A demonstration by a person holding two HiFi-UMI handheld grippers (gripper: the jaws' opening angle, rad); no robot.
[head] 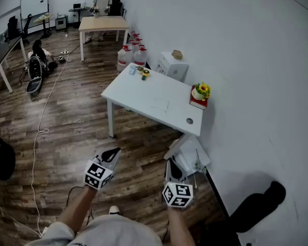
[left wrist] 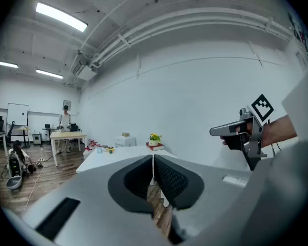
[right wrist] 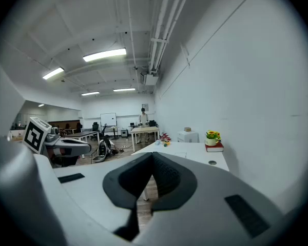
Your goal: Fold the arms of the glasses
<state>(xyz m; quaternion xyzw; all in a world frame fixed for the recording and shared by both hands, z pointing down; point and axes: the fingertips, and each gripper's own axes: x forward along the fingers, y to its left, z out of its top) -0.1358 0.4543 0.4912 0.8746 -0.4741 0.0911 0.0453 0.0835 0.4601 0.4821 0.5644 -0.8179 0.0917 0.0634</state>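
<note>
Plain white: table (head: 143, 94) at centre frame, wall (head: 236, 50) at right, cable (head: 46, 111) at left.
Brown wood-plank pattern: floor (head: 66, 132).
Yellow with green leaves: flowers (head: 203, 89) at the table's right edge, over a red book (head: 197, 103).
Pale wood top, white legs: far table (head: 102, 23), top of frame.
Pale grey shells, black pads (left wrist: 170, 180), cubes (head: 97, 175) in black-and-white squares: left gripper (head: 114, 151), right gripper (head: 169, 163).

You're in an open office or lab workroom: wood-plank floor (head: 66, 132), bare white wall (head: 236, 45), white tabletop (head: 143, 94) against it, a wooden desk (head: 102, 23) and rolling chair (head: 13, 27) farther back, whiteboard (head: 34, 4) at the far end, strip lights (left wrist: 61, 17) and exposed pipes (left wrist: 195, 22) overhead.
</note>
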